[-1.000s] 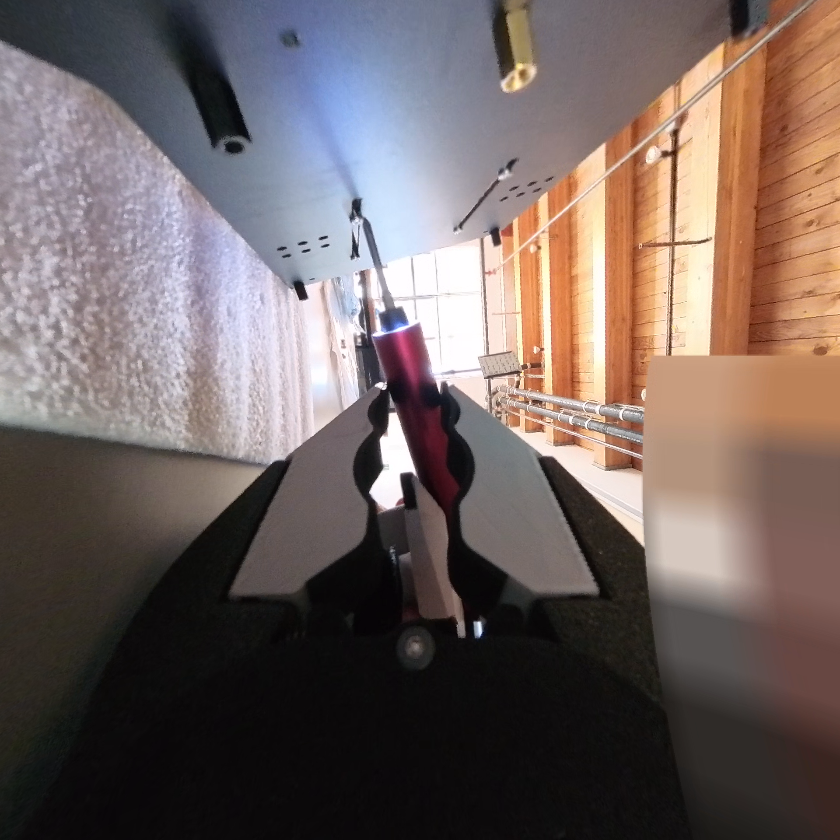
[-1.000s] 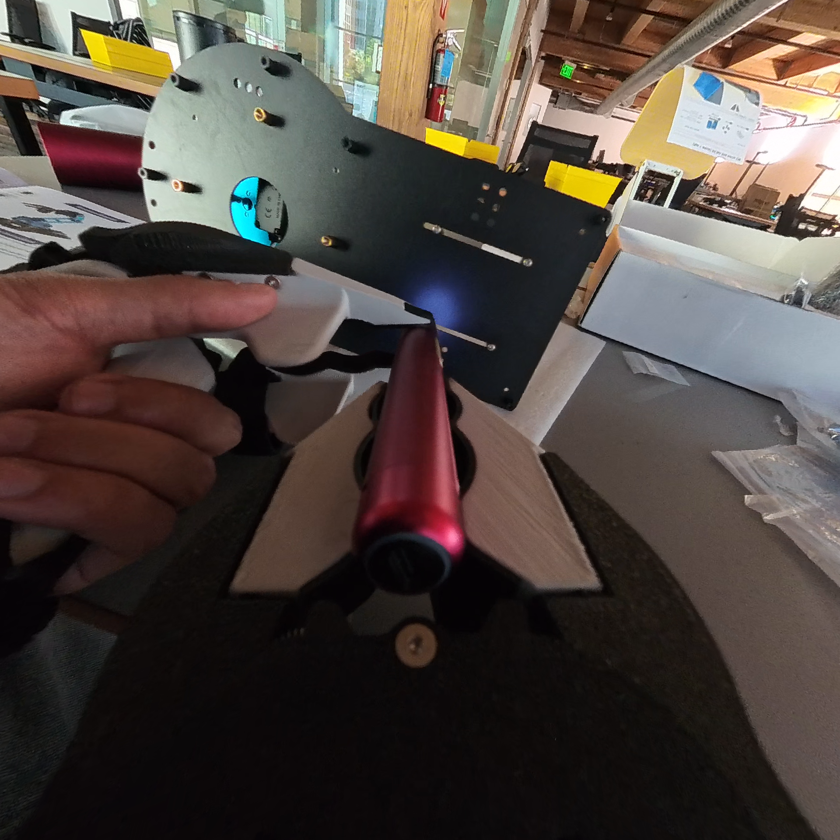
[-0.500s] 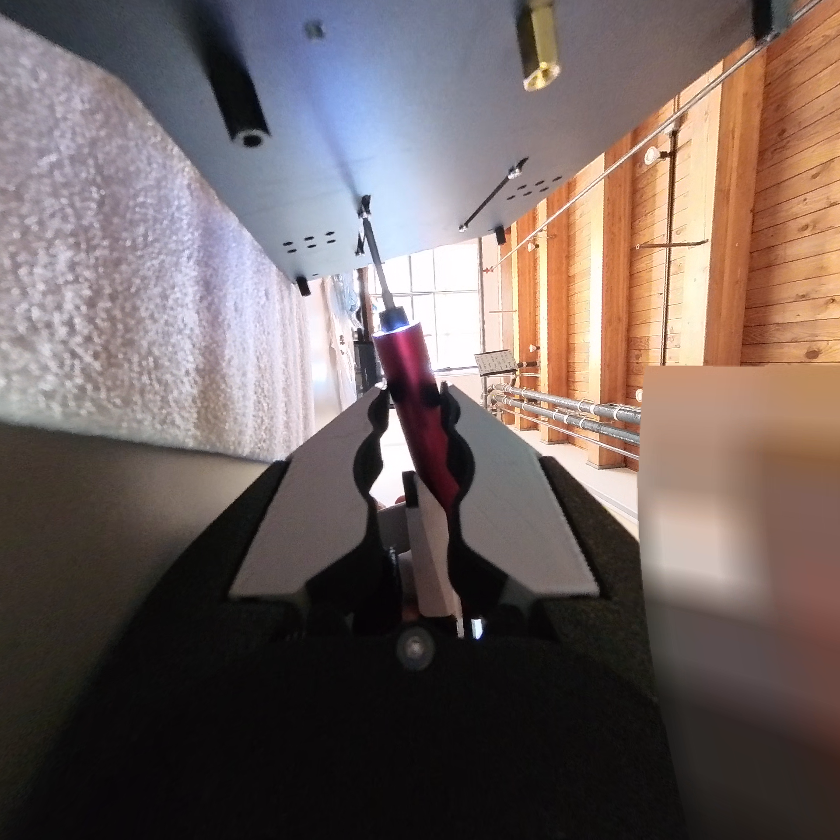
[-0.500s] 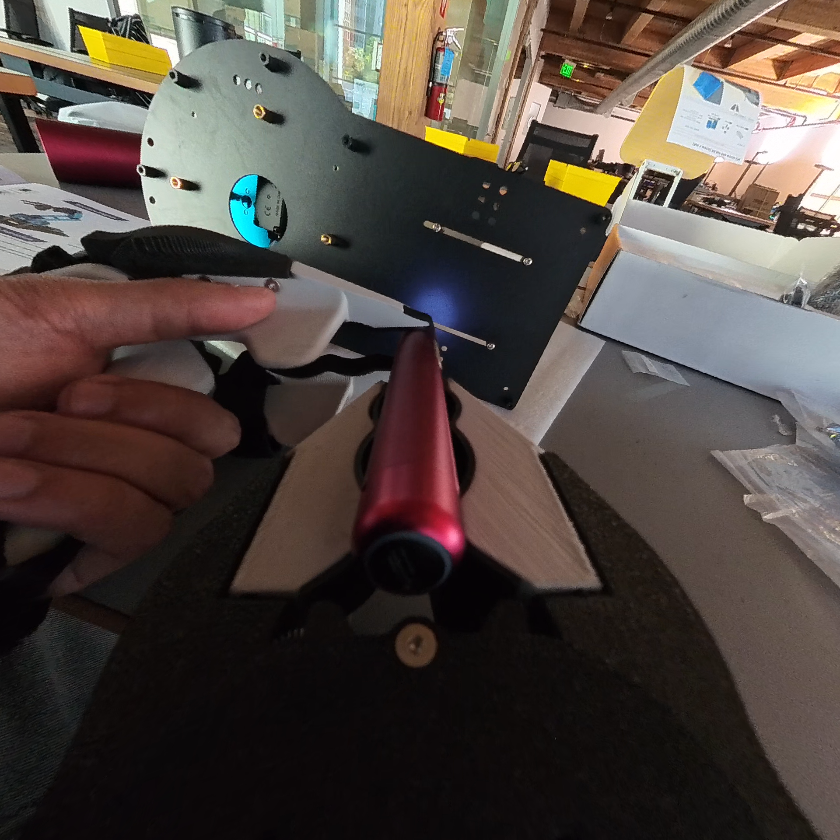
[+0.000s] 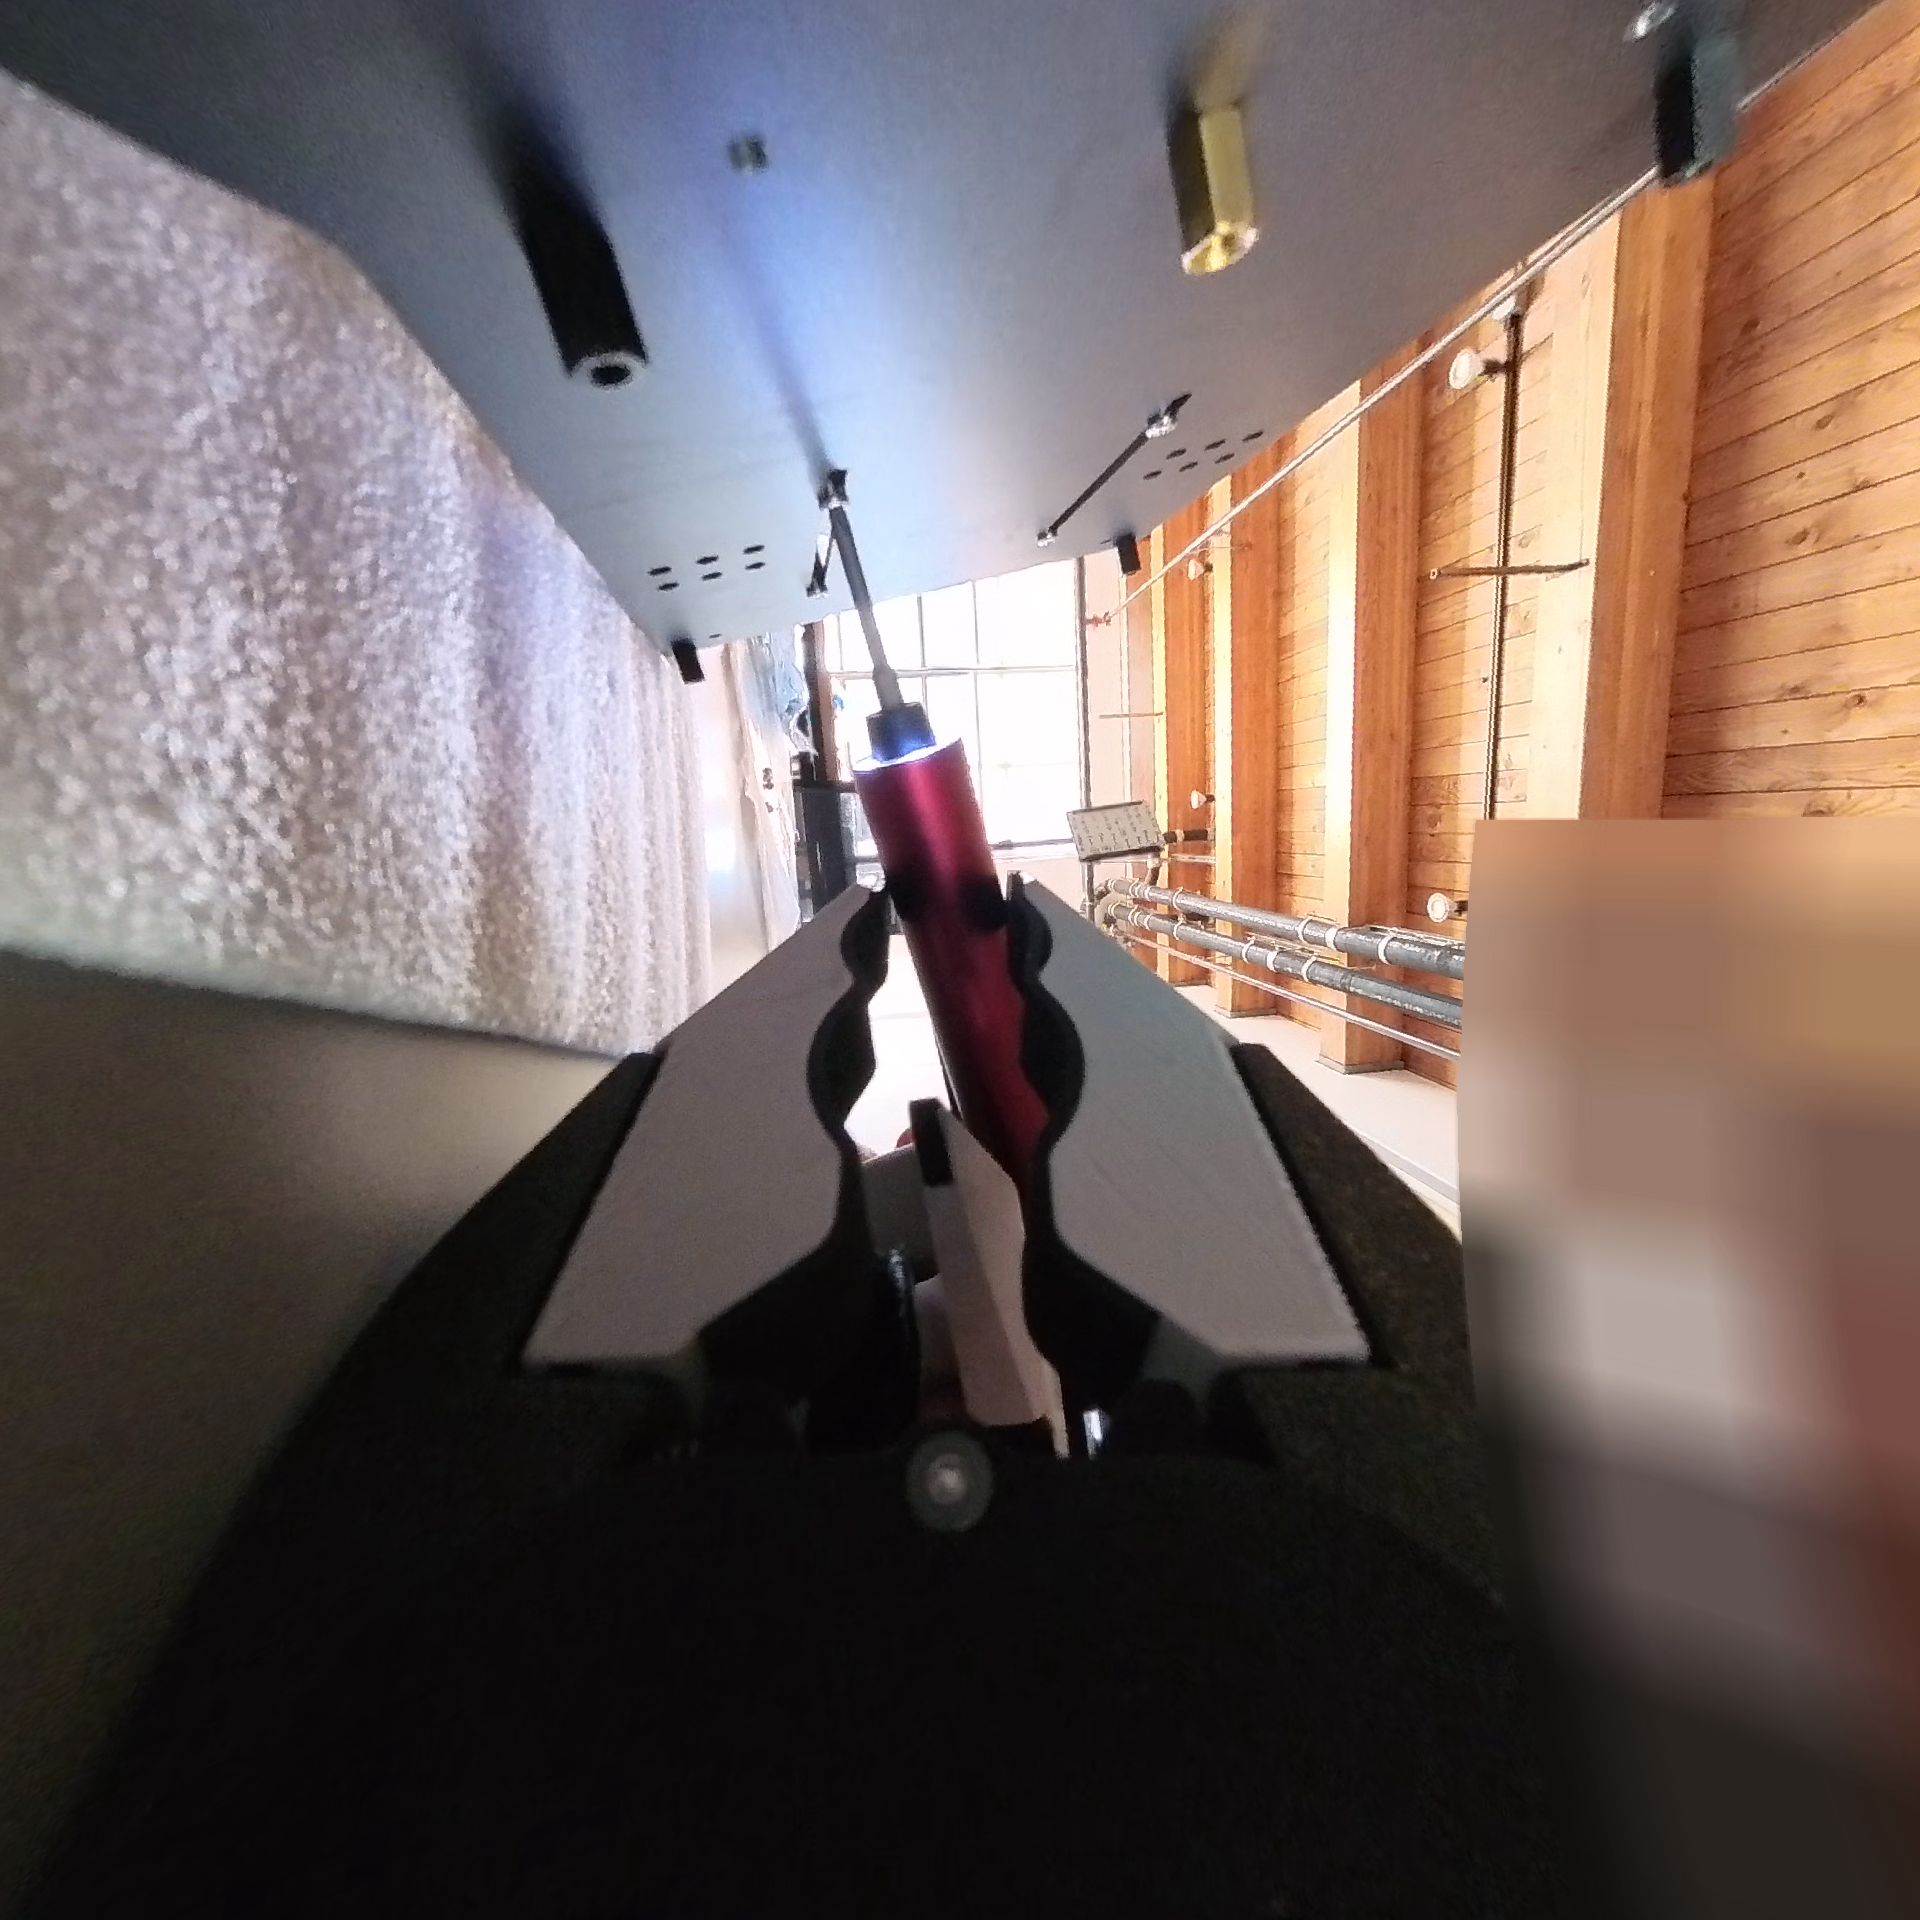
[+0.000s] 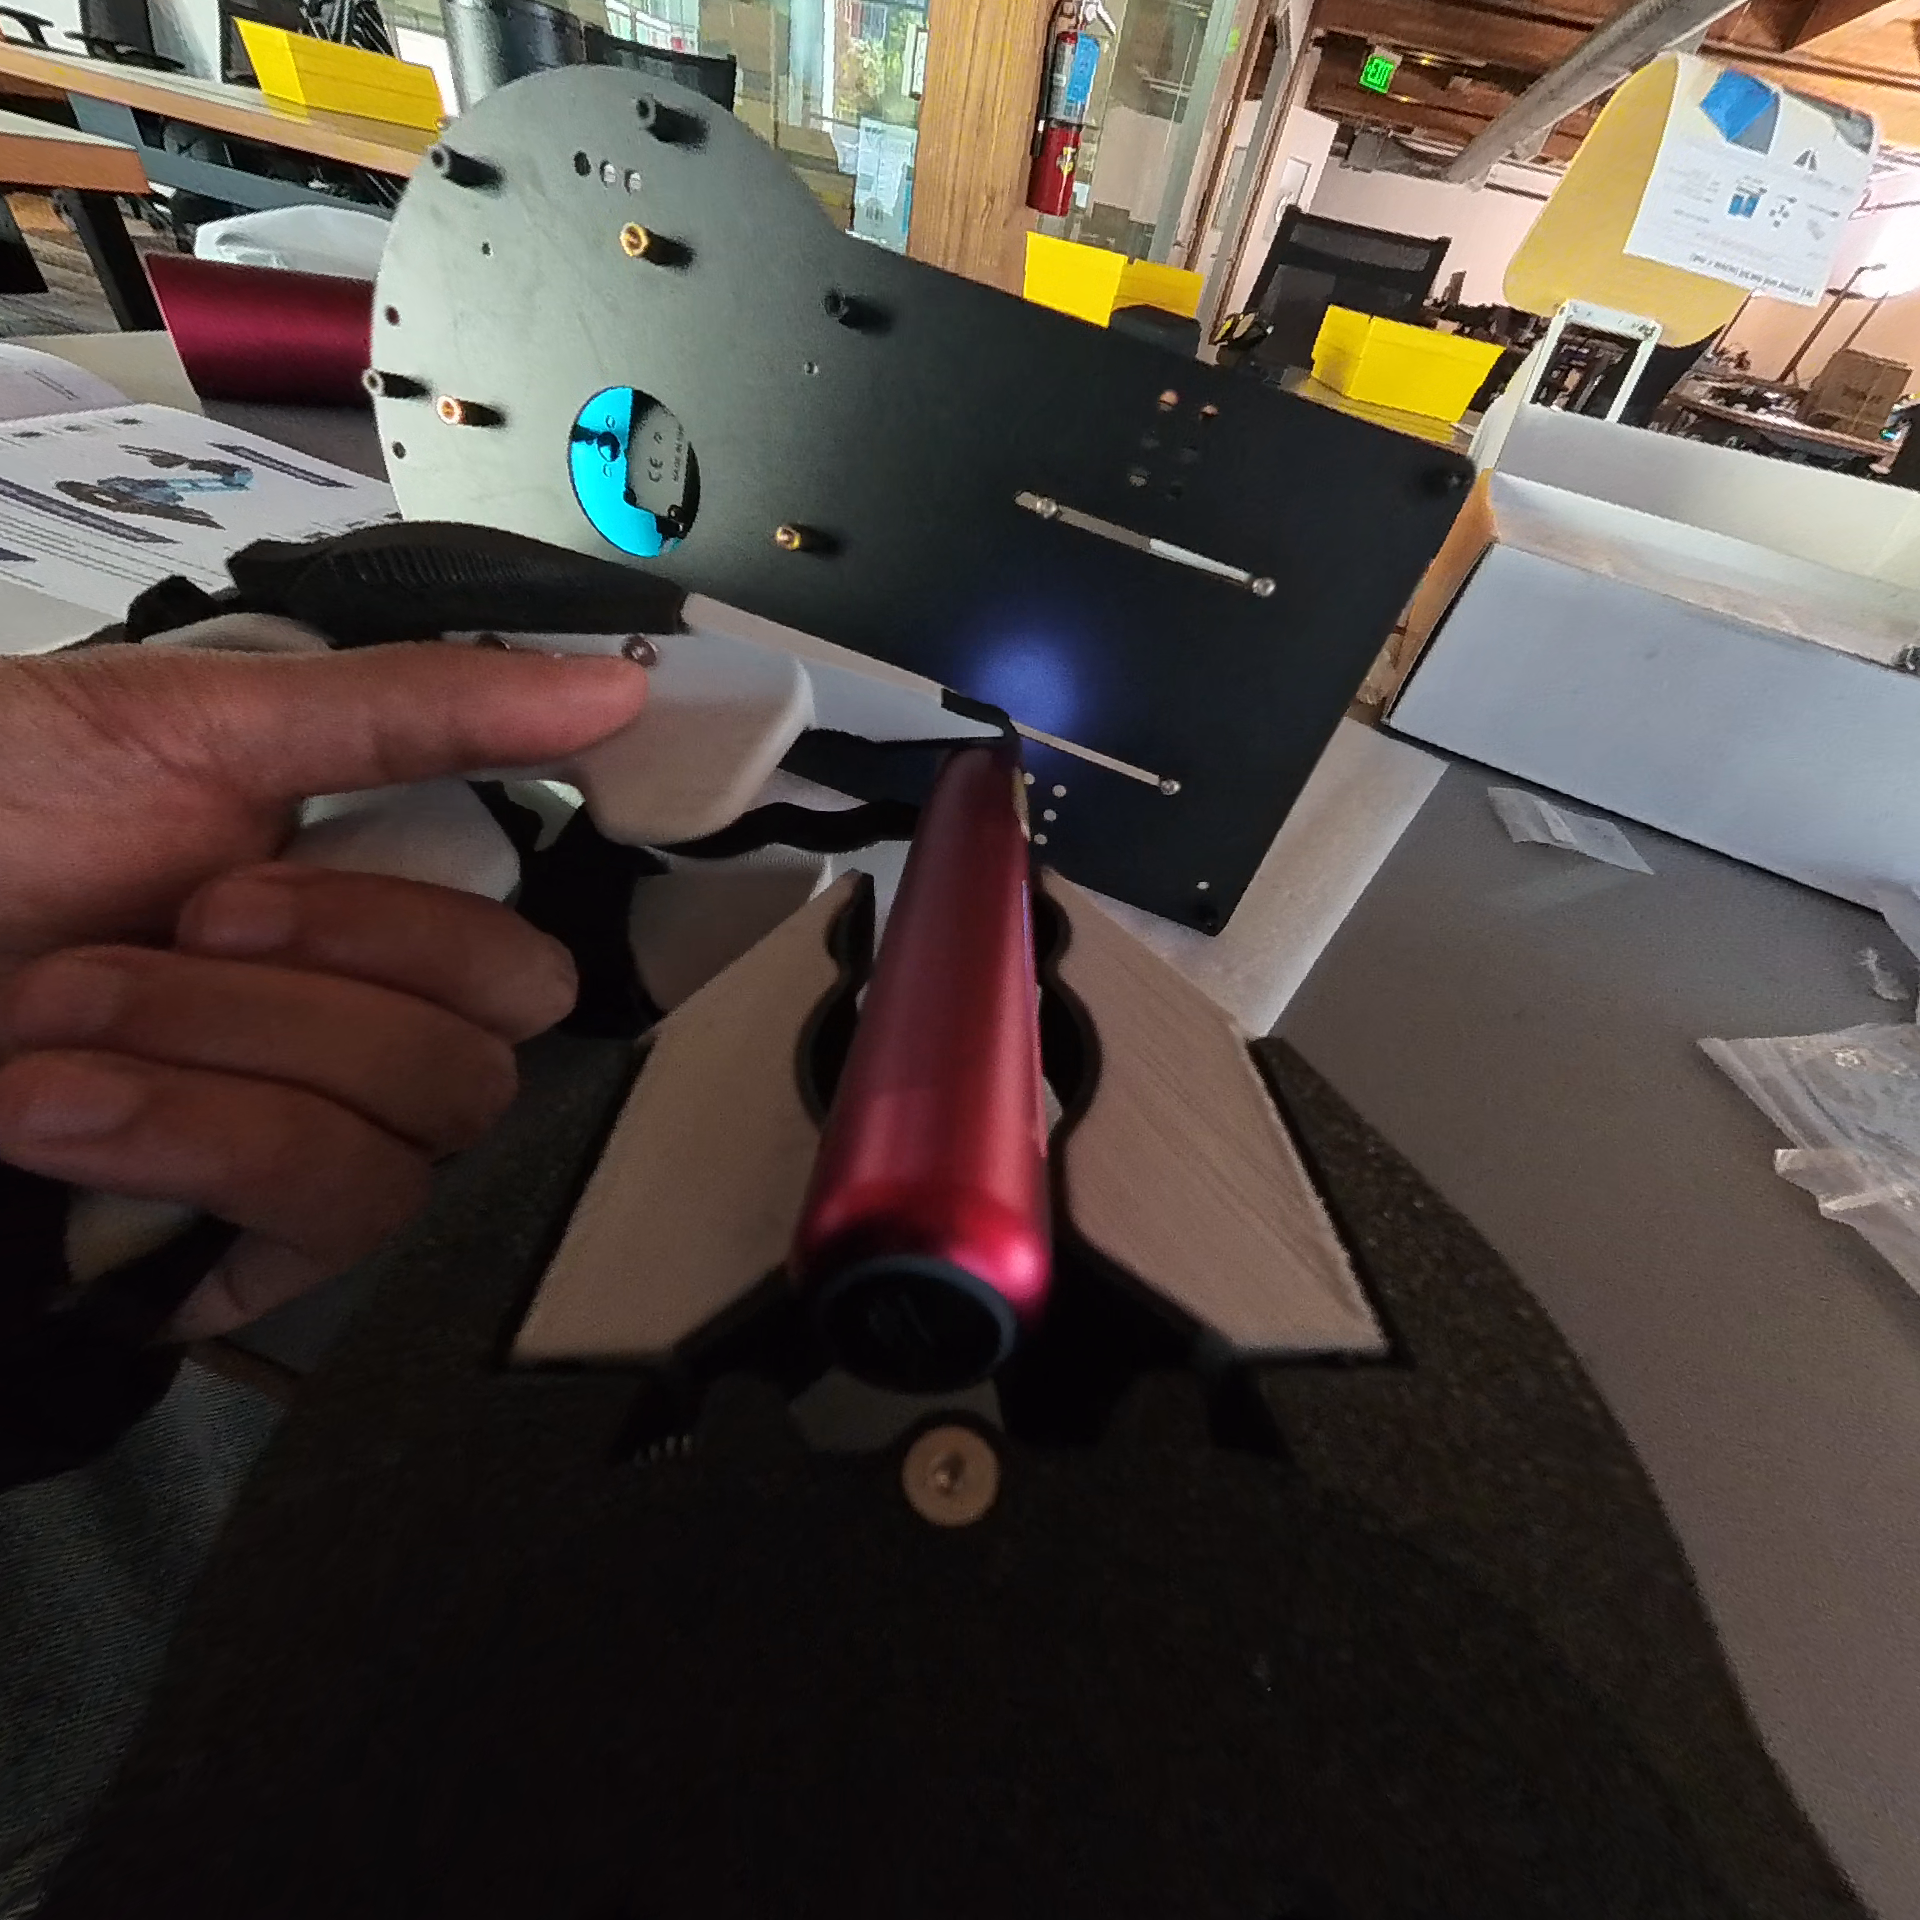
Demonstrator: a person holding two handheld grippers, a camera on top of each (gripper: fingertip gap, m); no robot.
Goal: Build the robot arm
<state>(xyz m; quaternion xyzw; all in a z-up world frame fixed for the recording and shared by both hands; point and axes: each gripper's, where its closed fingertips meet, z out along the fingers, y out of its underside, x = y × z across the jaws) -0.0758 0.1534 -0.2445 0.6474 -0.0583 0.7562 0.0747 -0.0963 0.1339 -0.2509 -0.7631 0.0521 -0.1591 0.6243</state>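
The right gripper [image 6: 951,894] was closed snugly on a red screwdriver [image 6: 935,1091], which lay lengthwise in the notches of its jaws and ran up the middle of the frame toward a black plate [image 6: 935,436]. The plate stood on edge on a white foam sheet [image 6: 1340,862] in the upper half of the right wrist view. The tool's light threw a blue spot on the plate. Seen from the left wrist view, the thin bit [image 5: 862,582] met a small screw [image 5: 834,488] on the plate at upper centre. From the left of the frame a hand [image 6: 260,883] brought in the left gripper [image 5: 948,909]. Its jaws stood narrowly apart with the front of the screwdriver between them. They seemed to touch it on both sides, but I could not tell whether they squeezed it or merely bracketed it. To my eye the thing to get right here was alignment (the tool sat at a slight slant between the left jaws): the bit wanted to stay square in the screw head, with a steady push along the shaft and no sideways pull. The plate had only the foam beneath it, so I judged it could tip or slide under a hard shove. A brass post [image 5: 1210,208] and a black post [image 5: 582,291] jutted from the plate, well apart from the bit.
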